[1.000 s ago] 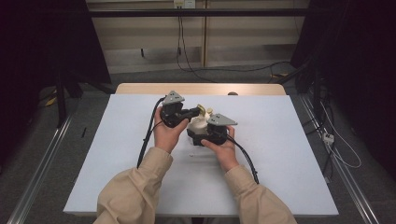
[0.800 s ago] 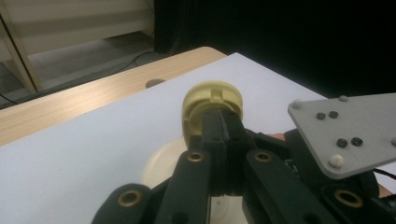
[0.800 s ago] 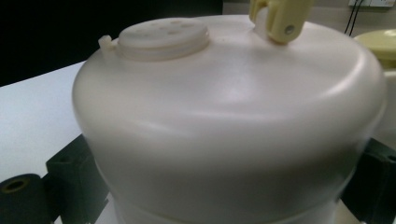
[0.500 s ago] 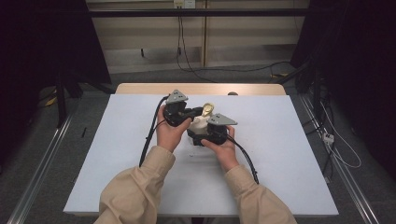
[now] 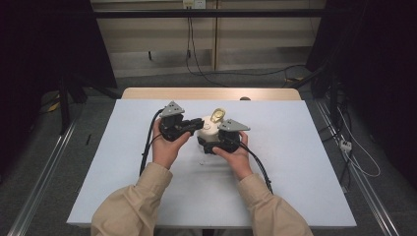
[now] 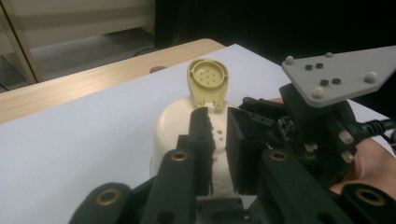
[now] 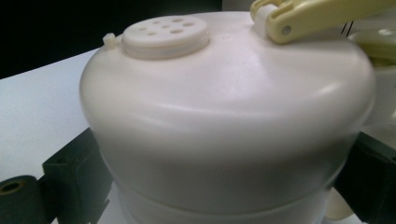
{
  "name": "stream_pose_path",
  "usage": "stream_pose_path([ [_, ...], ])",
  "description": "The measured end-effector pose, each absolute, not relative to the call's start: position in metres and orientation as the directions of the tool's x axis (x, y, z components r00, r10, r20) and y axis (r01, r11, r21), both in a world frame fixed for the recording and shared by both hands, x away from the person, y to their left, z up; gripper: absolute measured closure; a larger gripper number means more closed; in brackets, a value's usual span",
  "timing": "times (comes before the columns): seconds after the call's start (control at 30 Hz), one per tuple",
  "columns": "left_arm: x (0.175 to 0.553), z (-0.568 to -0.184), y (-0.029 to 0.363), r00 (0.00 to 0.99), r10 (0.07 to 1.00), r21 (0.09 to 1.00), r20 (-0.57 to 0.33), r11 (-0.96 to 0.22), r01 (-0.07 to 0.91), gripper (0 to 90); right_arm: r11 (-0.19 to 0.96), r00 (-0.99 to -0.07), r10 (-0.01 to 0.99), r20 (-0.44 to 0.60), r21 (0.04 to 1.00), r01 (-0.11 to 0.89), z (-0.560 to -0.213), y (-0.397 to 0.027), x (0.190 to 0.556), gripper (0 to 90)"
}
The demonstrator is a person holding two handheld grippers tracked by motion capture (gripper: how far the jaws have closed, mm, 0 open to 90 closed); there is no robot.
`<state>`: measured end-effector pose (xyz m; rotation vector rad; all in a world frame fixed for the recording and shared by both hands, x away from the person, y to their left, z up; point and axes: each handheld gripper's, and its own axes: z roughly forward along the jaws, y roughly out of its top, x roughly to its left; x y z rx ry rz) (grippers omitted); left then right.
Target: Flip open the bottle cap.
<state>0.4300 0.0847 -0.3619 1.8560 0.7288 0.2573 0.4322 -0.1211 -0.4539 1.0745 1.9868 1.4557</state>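
1. Mid-table [image 5: 295,187]: cream shaker jar [image 5: 209,132], yellow flip lid [image 5: 218,116] standing open.
2. Right gripper [image 7: 210,186]: jaws wide, clamped on jar's sides.
3. Left gripper [image 6: 218,140]: jaws narrowly apart at the lid hinge; grip unclear.

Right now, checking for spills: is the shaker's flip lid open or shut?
Open. The yellow lid stands raised above the shaker, leaving its holes uncovered.
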Motion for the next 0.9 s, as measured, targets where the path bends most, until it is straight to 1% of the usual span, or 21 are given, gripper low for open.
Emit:
stream_pose_path([
  [0.13,0.425,-0.363,0.091,0.788,0.596,0.898,-0.157,-0.245,0.364,72.0,0.139,-0.594,0.799,0.094,0.932,0.335,-0.453,-0.122,0.431,4.4],
  [0.3,0.420,-0.368,0.097,0.787,0.596,0.890,-0.159,-0.258,0.376,57.0,0.132,-0.582,0.806,0.111,0.924,0.360,-0.454,-0.123,0.429,3.7],
  [0.37,0.417,-0.370,0.100,0.790,0.593,0.892,-0.156,-0.259,0.371,53.0,0.135,-0.581,0.806,0.114,0.920,0.367,-0.454,-0.124,0.428,3.7],
  [0.43,0.414,-0.373,0.104,0.788,0.595,0.890,-0.160,-0.257,0.375,45.4,0.134,-0.579,0.807,0.114,0.920,0.368,-0.453,-0.126,0.426,3.9],
  [0.5,0.411,-0.375,0.108,0.784,0.600,0.893,-0.158,-0.252,0.373,41.2,0.137,-0.574,0.811,0.113,0.917,0.375,-0.452,-0.127,0.423,4.0],
  [0.57,0.409,-0.378,0.113,0.778,0.607,0.890,-0.161,-0.251,0.381,34.5,0.134,-0.573,0.810,0.121,0.914,0.383,-0.454,-0.128,0.420,4.4],
  [0.67,0.405,-0.381,0.119,0.780,0.604,0.892,-0.164,-0.247,0.379,29.6,0.147,-0.570,0.813,0.115,0.908,0.393,-0.457,-0.132,0.417,4.0],
  [0.9,0.398,-0.392,0.133,0.778,0.606,0.891,-0.166,-0.246,0.382,22.5,0.148,-0.572,0.811,0.119,0.906,0.397,-0.454,-0.140,0.406,4.4],
])
